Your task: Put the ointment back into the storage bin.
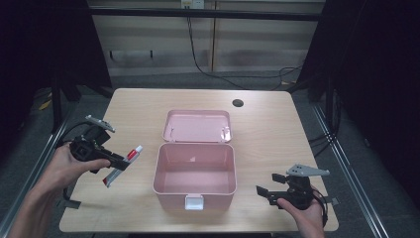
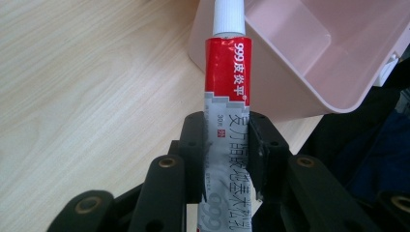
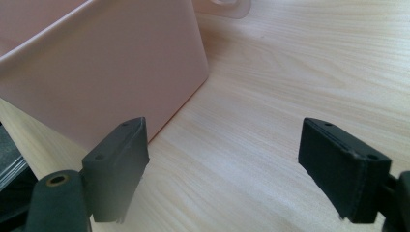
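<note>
— Writing first: what can you read on the tube?
— "999" in white on the red band below the white ribbed cap, with Chinese characters beside it. On the silver-grey body, "30" and more red characters; I cannot make them out reliably at this angle.
— Who holds it?
— The left gripper, jaws closed on the grey body, cap pointing away from the hand. It is lifted near the table's left edge, just beside the pink box.
— And the box?
— Open, hollow, near the front edge at the middle, white latch facing the person, lid laid back flat behind it.
— The right gripper?
— Jaws wide apart, holding nothing, by the front right corner, next to the box's right wall.
</note>
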The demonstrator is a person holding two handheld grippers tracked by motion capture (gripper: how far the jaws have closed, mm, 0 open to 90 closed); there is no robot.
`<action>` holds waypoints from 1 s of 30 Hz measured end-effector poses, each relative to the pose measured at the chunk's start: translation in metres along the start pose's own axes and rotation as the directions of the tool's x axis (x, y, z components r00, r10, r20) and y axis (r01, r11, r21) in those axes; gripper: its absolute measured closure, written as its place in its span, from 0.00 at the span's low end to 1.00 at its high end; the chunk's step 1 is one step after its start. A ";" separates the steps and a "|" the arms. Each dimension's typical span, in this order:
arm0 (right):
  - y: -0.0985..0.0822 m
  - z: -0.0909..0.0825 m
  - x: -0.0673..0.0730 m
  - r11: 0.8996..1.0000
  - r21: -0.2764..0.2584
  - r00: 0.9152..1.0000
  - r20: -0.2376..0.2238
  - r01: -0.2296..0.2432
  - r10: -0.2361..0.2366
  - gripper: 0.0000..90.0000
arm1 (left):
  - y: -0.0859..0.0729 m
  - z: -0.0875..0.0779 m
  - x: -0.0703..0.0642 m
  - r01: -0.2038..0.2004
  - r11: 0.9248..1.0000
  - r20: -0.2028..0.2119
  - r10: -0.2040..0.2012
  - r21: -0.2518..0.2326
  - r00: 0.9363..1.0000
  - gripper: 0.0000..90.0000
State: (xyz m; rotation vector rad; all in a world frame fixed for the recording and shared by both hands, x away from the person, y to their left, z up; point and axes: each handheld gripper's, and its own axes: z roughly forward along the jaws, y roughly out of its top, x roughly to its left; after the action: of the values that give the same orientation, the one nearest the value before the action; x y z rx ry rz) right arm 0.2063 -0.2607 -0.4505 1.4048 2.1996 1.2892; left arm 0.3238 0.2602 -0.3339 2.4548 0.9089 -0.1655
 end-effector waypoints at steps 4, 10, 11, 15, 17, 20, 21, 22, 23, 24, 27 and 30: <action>0.000 0.000 0.000 1.000 0.002 1.000 -0.001 0.000 0.000 0.20 | 0.006 -0.003 -0.002 -0.011 1.000 0.010 0.011 -0.007 1.000 0.78; 0.000 0.000 0.000 1.000 0.002 1.000 0.000 0.000 0.000 0.19 | 0.013 -0.007 -0.006 -0.031 1.000 0.005 0.031 -0.002 1.000 0.78; 0.000 0.000 0.000 1.000 0.001 1.000 0.000 0.000 0.000 0.19 | 0.014 -0.007 -0.007 -0.033 0.999 -0.001 0.033 -0.003 0.999 0.78; 0.000 0.000 0.000 1.000 0.000 1.000 -0.001 -0.001 0.001 0.19 | 0.018 -0.009 -0.010 -0.047 0.999 0.002 0.047 -0.002 0.999 0.78; 0.000 0.000 0.000 1.000 0.002 1.000 0.000 -0.002 0.002 0.19 | 0.021 -0.009 -0.012 -0.053 0.999 0.001 0.053 0.001 0.999 0.78; 0.000 0.000 0.000 1.000 -0.001 1.000 -0.004 -0.003 0.003 0.19 | 0.025 -0.009 -0.015 -0.058 0.998 0.007 0.058 0.006 0.998 0.78; 0.000 0.000 0.000 1.000 -0.002 1.000 -0.003 -0.004 0.004 0.19 | 0.026 -0.009 -0.016 -0.055 0.998 0.003 0.055 0.003 0.998 0.78; 0.000 0.000 0.000 1.000 -0.002 1.000 -0.004 -0.005 0.005 0.19 | 0.027 -0.010 -0.017 -0.047 0.999 -0.005 0.047 0.000 0.999 0.78; 0.000 0.000 0.000 1.000 -0.002 1.000 -0.003 -0.005 0.005 0.19 | 0.029 -0.011 -0.018 -0.044 0.999 -0.011 0.044 -0.005 0.999 0.78; 0.000 -0.001 0.000 1.000 -0.001 1.000 -0.004 -0.004 0.004 0.19 | 0.030 -0.011 -0.018 -0.050 0.999 -0.004 0.050 -0.005 0.999 0.78; 0.000 -0.001 0.000 1.000 -0.005 1.000 -0.004 -0.007 0.006 0.18 | 0.035 -0.012 -0.024 -0.078 0.997 -0.004 0.078 0.002 0.997 0.78; 0.000 -0.002 0.000 1.000 -0.013 1.000 -0.004 -0.005 0.005 0.17 | 0.038 -0.011 -0.028 -0.091 0.996 -0.006 0.091 0.004 0.996 0.78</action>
State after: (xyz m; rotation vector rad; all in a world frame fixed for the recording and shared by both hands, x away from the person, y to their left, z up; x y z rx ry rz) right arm 0.2058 -0.2618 -0.4495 1.4053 2.1872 1.3073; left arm 0.3261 0.2249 -0.3003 2.4954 0.7984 -0.1277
